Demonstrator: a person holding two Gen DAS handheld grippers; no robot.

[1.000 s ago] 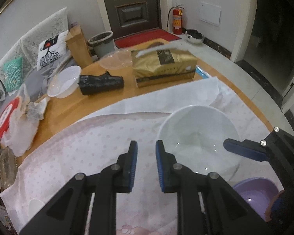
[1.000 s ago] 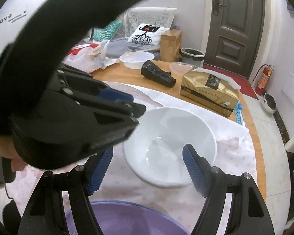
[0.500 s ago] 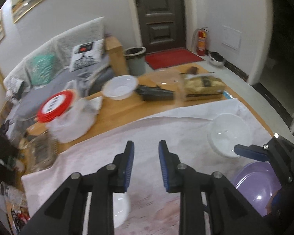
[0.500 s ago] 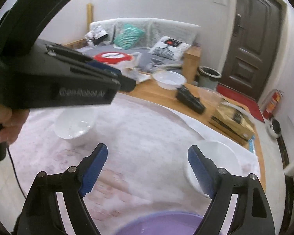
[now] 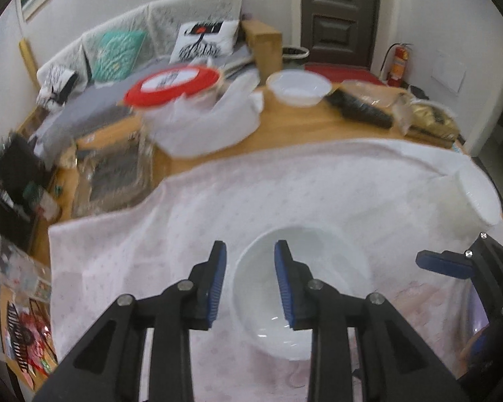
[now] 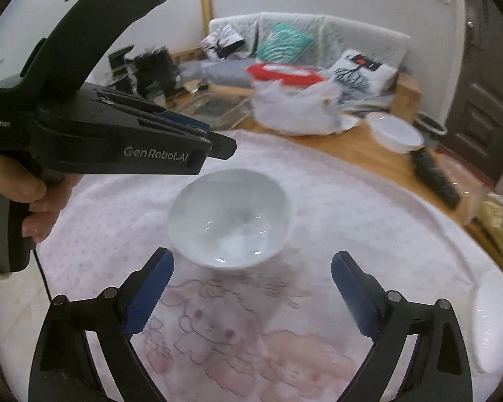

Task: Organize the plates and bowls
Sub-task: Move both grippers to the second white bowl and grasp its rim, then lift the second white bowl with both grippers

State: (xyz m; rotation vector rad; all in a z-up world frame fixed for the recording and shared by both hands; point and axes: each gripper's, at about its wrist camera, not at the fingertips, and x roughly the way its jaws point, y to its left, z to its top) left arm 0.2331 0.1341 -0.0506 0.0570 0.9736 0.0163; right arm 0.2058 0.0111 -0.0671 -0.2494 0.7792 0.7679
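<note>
Since the earlier frame, both views have been swung from the large white bowl (image 5: 479, 197) to the small white bowl (image 5: 298, 301) on the cloth-covered bench (image 5: 184, 221). The left hand-held gripper (image 5: 249, 284), slightly parted and empty, should be lowered until its jaws straddle the near-left rim, then clenched squarely. The right hand-held gripper (image 6: 251, 288) is held wide open and empty; both bowls appear empty.

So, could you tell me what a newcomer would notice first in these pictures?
Probably the white bowl, upright on the pink-patterned cloth, with the left gripper open over its near-left rim. Next, the right gripper, wide open just short of that bowl, then the red-lidded tub among the clutter behind.
</note>
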